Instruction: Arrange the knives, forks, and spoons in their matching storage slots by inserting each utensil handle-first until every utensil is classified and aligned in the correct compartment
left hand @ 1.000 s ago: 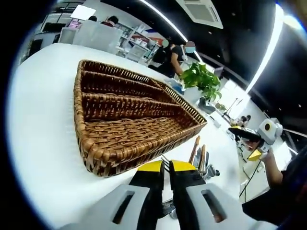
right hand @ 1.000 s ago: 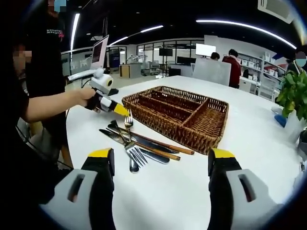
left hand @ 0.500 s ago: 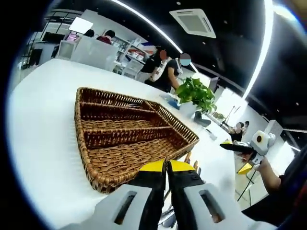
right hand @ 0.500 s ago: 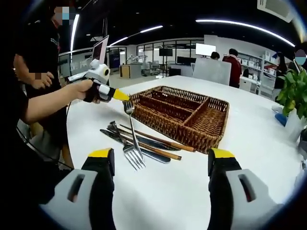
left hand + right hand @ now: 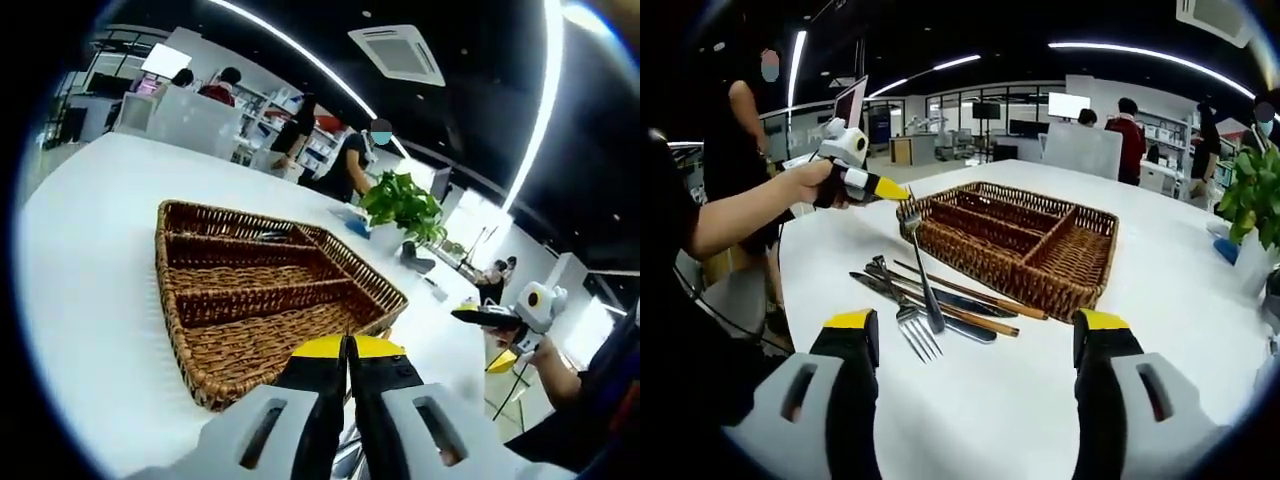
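I can read no brand, label or writing on anything here. My left gripper (image 5: 888, 188) is clamped on the tine end of a fork (image 5: 921, 260), which hangs handle-down, lifted off the table, its lower end just over the pile of cutlery (image 5: 940, 300). In the left gripper view the yellow-tipped jaws are pressed together, with the wicker tray (image 5: 262, 300) right beyond them. My right gripper (image 5: 978, 330) has its jaws spread wide and holds nothing.

The tray sits on the white table (image 5: 1160, 300), its long compartments showing bare weave. The remaining knives, forks and a spoon lie loose on the table just beside the tray's near wall, left of centre in the right gripper view. A potted plant (image 5: 402, 203) stands beyond the tray's far right corner. There is open white tabletop near my right gripper and to the right of the tray; the table's curved edge runs along the left, close to the person's arm (image 5: 740, 215).
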{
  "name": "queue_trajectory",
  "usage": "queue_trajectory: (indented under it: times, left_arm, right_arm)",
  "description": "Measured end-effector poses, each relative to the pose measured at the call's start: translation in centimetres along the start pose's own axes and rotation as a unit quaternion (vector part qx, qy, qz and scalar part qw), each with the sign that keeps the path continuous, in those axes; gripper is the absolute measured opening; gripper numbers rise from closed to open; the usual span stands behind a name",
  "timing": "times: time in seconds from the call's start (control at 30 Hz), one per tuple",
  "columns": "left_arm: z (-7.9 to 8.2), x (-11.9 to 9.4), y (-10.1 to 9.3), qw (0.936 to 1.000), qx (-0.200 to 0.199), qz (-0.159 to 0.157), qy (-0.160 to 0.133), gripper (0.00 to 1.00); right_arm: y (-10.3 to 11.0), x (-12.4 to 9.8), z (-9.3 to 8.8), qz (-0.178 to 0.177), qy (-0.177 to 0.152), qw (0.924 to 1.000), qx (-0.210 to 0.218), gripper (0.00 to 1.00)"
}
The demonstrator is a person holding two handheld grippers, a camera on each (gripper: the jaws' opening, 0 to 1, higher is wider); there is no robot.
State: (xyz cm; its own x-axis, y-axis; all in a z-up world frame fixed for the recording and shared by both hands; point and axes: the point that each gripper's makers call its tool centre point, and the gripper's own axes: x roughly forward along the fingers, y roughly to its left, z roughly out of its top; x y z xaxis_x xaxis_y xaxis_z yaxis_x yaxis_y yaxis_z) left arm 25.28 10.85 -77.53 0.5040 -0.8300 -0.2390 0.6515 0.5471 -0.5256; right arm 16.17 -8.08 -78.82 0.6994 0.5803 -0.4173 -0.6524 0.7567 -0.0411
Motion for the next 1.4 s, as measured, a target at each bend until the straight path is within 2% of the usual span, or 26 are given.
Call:
queue_trajectory:
  times: [0.17, 0.37, 0.73, 0.97, 1.27, 1.4]
  left_arm:
    - [0.2, -0.1, 0.2, 1.0000, -0.005, 0.002, -0.004, 0.00]
    - [0.5, -0.1, -0.2, 0.9996, -0.021, -0.013, -0.014, 0.00]
    - [2.7, -0.1, -0.6, 0.9968, -0.052, -0.032, -0.052, 0.00]
    - [4.6, 0.1, 0.2, 0.9946, -0.065, -0.026, -0.077, 0.00]
    - [6.3, 1.0, 1.3, 0.9925, -0.076, -0.013, -0.095, 0.00]
    - [7.0, 1.2, 2.3, 0.9910, -0.080, 0.005, -0.107, 0.00]
  right_arm:
    - [0.0, -0.1, 0.2, -0.001, -0.001, 1.0000, -0.001, 0.82]
    - [0.0, -0.1, 0.2, -0.002, -0.002, 1.0000, -0.001, 0.82]
    - [0.0, -0.3, 0.4, -0.003, -0.005, 1.0000, -0.001, 0.82]
    - [0.0, -0.2, 0.4, -0.003, -0.004, 1.0000, -0.003, 0.82]
    - [-0.1, -0.4, 0.6, -0.004, -0.006, 1.0000, -0.004, 0.82]
    - [-0.2, -0.5, 0.8, -0.006, -0.009, 0.9999, -0.005, 0.82]
